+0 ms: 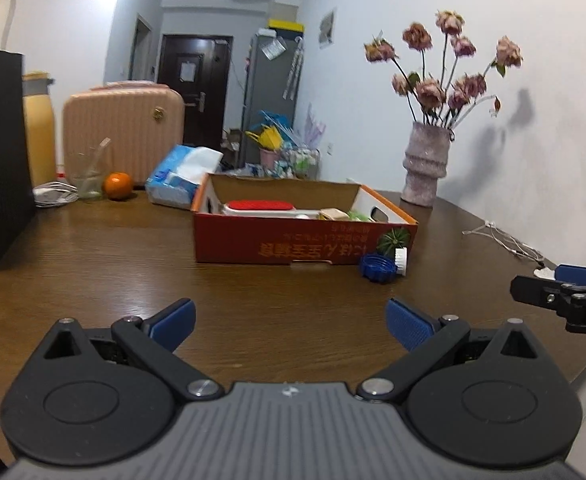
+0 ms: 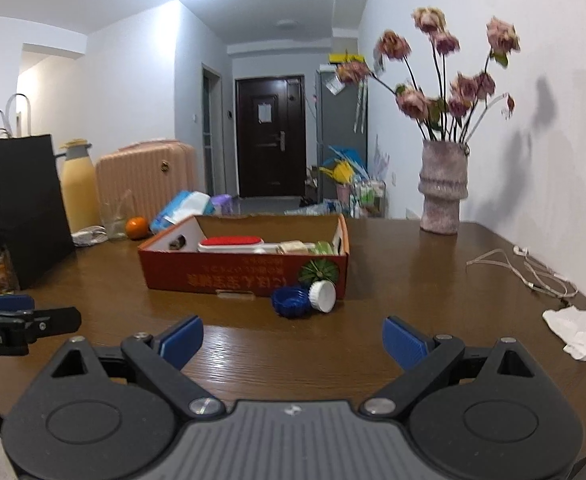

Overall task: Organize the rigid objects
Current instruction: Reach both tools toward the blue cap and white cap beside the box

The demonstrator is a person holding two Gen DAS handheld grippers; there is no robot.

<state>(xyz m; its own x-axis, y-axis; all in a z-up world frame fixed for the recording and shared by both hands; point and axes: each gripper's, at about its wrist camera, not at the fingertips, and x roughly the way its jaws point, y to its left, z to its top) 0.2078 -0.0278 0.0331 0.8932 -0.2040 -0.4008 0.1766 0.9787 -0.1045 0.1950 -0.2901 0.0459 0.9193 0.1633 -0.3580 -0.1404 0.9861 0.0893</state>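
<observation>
An orange cardboard box (image 1: 277,240) (image 2: 197,272) stands mid-table and holds a red-topped white container (image 1: 261,207) (image 2: 231,243) and other small items. A blue ribbed cap (image 1: 377,267) (image 2: 291,300) and a white cap (image 1: 401,261) (image 2: 322,295) lie on the table against the box's front right corner. My left gripper (image 1: 291,322) is open and empty, short of the box. My right gripper (image 2: 293,340) is open and empty, short of the caps. Each gripper shows at the edge of the other's view, the right one (image 1: 561,284) and the left one (image 2: 33,318).
A vase of dried flowers (image 1: 425,172) (image 2: 443,188) stands at the back right. A white cable (image 2: 533,272) and crumpled tissue (image 2: 575,330) lie at the right. A black bag (image 2: 25,200), orange (image 1: 118,185), glass (image 1: 87,178), tissue pack (image 1: 181,176) and pink case (image 1: 123,132) stand at the back left.
</observation>
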